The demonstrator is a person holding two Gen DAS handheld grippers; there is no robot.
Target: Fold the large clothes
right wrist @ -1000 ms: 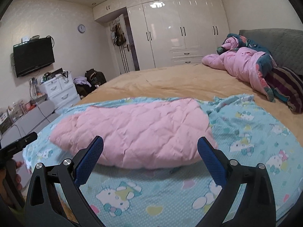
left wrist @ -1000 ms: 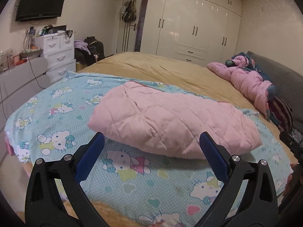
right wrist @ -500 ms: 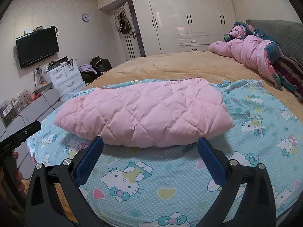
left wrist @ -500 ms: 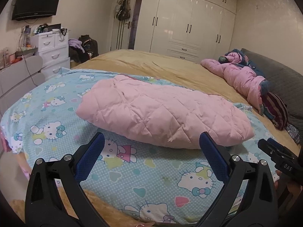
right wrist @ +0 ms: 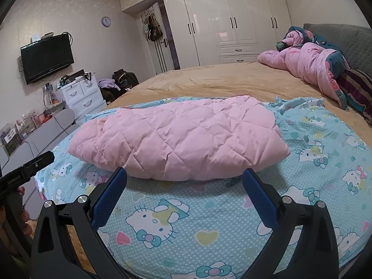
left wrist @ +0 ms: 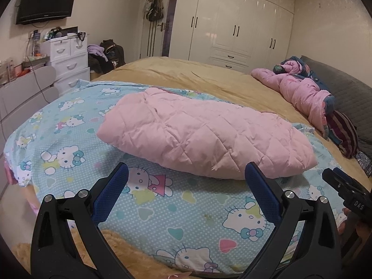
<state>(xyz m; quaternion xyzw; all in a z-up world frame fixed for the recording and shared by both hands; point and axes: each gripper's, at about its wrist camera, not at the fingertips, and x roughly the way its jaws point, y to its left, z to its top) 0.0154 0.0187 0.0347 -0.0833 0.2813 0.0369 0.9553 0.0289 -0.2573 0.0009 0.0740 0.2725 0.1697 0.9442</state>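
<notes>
Both grippers hang above the near edge of the bed, empty and spread wide: the left gripper (left wrist: 186,181) and the right gripper (right wrist: 184,186) each frame the pink quilted jacket (left wrist: 204,137) between their blue pads without touching it. That jacket lies folded into a puffy bundle on the cartoon-cat sheet (left wrist: 162,207) (light blue, dotted), which covers the tan bedspread (right wrist: 232,81). Well apart, near the grey headboard, a second pink padded garment (right wrist: 304,60) lies crumpled.

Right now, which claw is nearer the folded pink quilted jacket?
Right, slightly. The right claw sits just short of the folded pink quilted jacket, centred; the left claw hangs a little further back. Both open.
</notes>
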